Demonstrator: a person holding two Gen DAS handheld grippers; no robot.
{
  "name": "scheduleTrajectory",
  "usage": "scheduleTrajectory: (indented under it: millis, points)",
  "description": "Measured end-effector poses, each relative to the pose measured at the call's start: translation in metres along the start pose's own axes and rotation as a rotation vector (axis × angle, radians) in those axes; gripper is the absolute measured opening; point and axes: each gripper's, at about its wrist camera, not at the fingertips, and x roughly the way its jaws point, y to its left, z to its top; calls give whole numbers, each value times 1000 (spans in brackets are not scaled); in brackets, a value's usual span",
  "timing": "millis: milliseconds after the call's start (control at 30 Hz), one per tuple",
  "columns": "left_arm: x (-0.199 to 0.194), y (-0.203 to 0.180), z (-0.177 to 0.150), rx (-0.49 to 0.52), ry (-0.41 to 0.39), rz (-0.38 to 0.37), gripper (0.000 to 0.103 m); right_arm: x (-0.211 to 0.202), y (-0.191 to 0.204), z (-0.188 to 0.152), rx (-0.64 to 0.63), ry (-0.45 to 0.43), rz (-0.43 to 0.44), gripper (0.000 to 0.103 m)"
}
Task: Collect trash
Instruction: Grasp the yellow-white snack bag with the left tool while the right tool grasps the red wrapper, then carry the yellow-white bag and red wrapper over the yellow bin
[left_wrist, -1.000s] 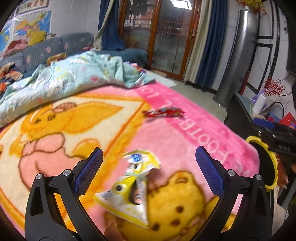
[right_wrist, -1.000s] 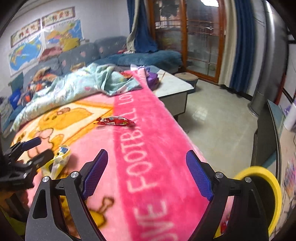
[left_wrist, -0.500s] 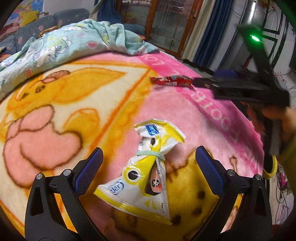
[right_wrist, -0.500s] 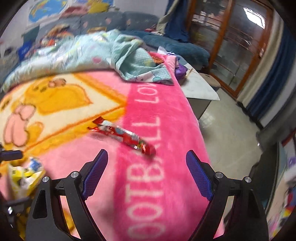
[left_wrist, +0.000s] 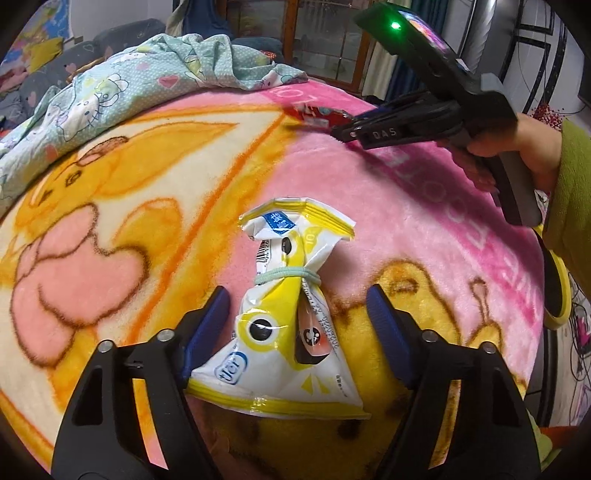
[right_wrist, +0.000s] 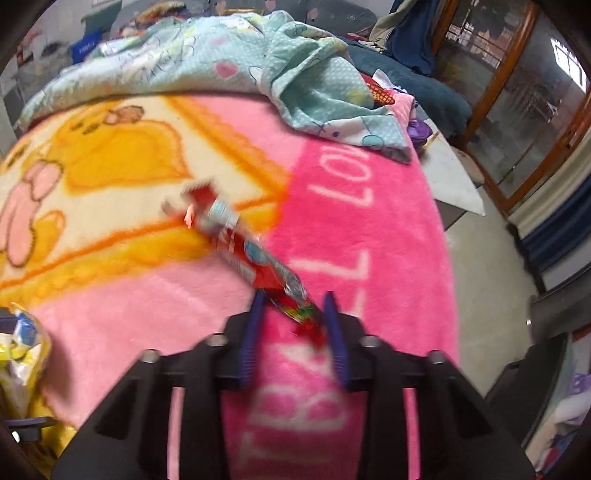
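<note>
The left gripper (left_wrist: 297, 314) points down at a crinkled yellow-and-white snack bag (left_wrist: 284, 321) lying on the fuzzy pink and yellow blanket (left_wrist: 147, 221); its jaws are closing with the bag between them, the left pad at the bag's edge, the right pad still clear. A pale green band (left_wrist: 286, 275) cinches the bag's waist. Only this view shows the person's hand (left_wrist: 517, 147) in a green sleeve (left_wrist: 570, 206) far right, and a yellow ring (left_wrist: 554, 288) past the blanket's edge. The right view shows the right gripper (right_wrist: 293, 325) closing around the near end of a long glossy red wrapper (right_wrist: 251, 251), blurred; whether the pads press it I cannot tell. A soft rumpled teal sheet (right_wrist: 221, 55) lies far behind
</note>
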Motion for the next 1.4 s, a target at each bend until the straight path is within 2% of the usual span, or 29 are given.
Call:
scheduleTrajectory:
  millis: [100, 200, 233, 367, 433, 567, 600, 933, 1400]
  points:
    - [0, 2, 0, -7, -1, 5, 60, -5, 5, -9, 4, -18, 2, 14]
    - [-1, 4, 1, -16, -5, 17, 50, -12, 6, -21, 51, -38, 17, 10]
    - [-1, 5, 1, -22, -6, 21, 47, -15, 5, -26, 72, -45, 26, 9]
    - [-1, 7, 1, -26, -10, 23, 43, -28, 1, -48, 170, -77, 65, 8]
    - [-1, 6, 1, -20, -14, 27, 39, -34, 1, -59, 209, -89, 74, 8]
    - [-3, 1, -1, -3, -20, 40, 34, -48, 7, -80, 248, -109, 79, 7]
    - [-3, -1, -2, 6, -20, 41, 30, -51, 9, -85, 252, -113, 77, 7]
    - [-8, -24, -9, 68, -27, 40, 25, -78, 19, -125, 328, -138, 70, 7]
    - [-23, -40, -13, 68, -71, -3, 25, -111, 19, -167, 414, -171, 63, 7]
